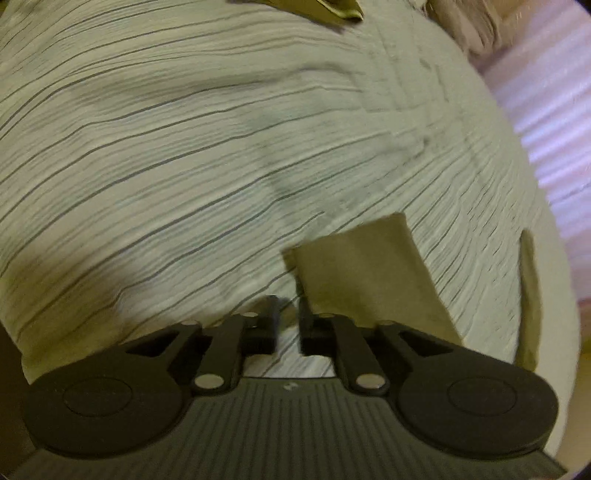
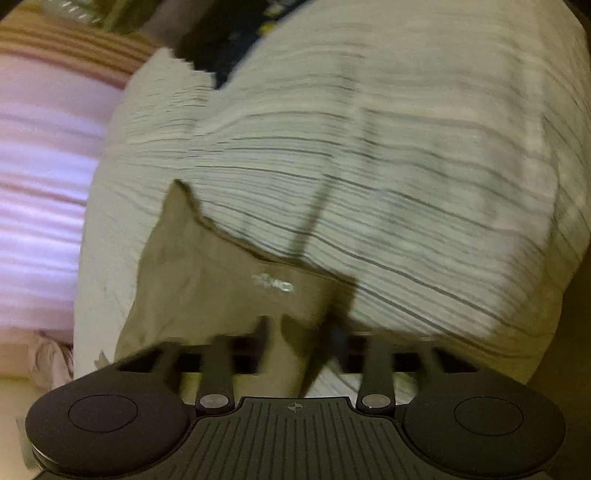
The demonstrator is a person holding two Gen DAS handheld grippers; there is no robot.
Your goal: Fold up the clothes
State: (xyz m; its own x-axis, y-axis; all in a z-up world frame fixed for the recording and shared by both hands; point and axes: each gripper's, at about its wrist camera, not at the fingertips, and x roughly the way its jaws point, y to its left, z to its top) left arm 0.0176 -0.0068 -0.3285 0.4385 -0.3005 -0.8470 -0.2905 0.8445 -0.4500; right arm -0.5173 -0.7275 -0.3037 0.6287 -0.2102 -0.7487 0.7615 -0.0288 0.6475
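Left gripper (image 1: pixel 287 317): jaws parted by a narrow gap, striped cloth visible through it, nothing seen pinched. An olive-brown cloth (image 1: pixel 365 273) lies flat just right of the jaw tips, edges straight, looking like a folded panel or sleeve end.

Right gripper (image 2: pixel 301 332): view blurred by motion. Jaws stand apart, olive-brown fabric (image 2: pixel 207 280) with a small pale logo is seen between and ahead of them. Whether anything is gripped cannot be told.

Beyond both grippers, a striped sheet (image 1: pixel 192 155) covers the bed and partly overlaps the olive-brown fabric in the right view. It is wrinkled, not smoothed.

Far edge, left view: another olive piece (image 1: pixel 332 9) is cut off by the frame, and a strip of the same colour (image 1: pixel 530 295) shows at the right.

Progress, as judged: the olive garment is only partly visible, so the fold count cannot be read. The straight-edged panel fits either a garment mid-fold or one laid out flat. Finished stack not seen.

Containers: none in view.
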